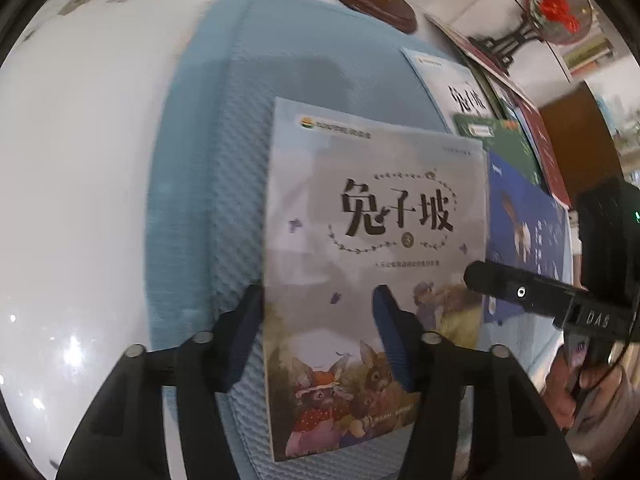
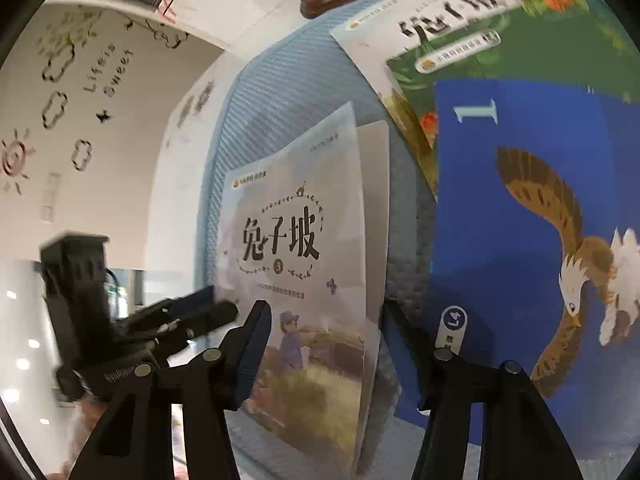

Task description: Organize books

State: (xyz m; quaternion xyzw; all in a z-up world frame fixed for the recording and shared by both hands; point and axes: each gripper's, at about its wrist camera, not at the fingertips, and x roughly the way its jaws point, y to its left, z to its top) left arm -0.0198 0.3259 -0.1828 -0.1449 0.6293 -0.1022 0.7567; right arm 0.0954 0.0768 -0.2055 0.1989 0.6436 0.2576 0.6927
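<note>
Left wrist view: my left fingers (image 1: 320, 336) straddle the rabbit book's (image 1: 372, 240) edge, grip unclear, above the blue mat (image 1: 224, 160). Right wrist view: my right fingers (image 2: 324, 352) flank its blurred, partly hidden spine; eagle book (image 2: 520, 240) lies right.

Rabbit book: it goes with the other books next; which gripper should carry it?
Probably left: the rabbit book's edge sits between the left gripper's jaws, while the right gripper only reaches its far edge.

Left gripper (image 1: 318, 334) fingers partly apart, angled down; right gripper (image 2: 326, 354) likewise.
</note>
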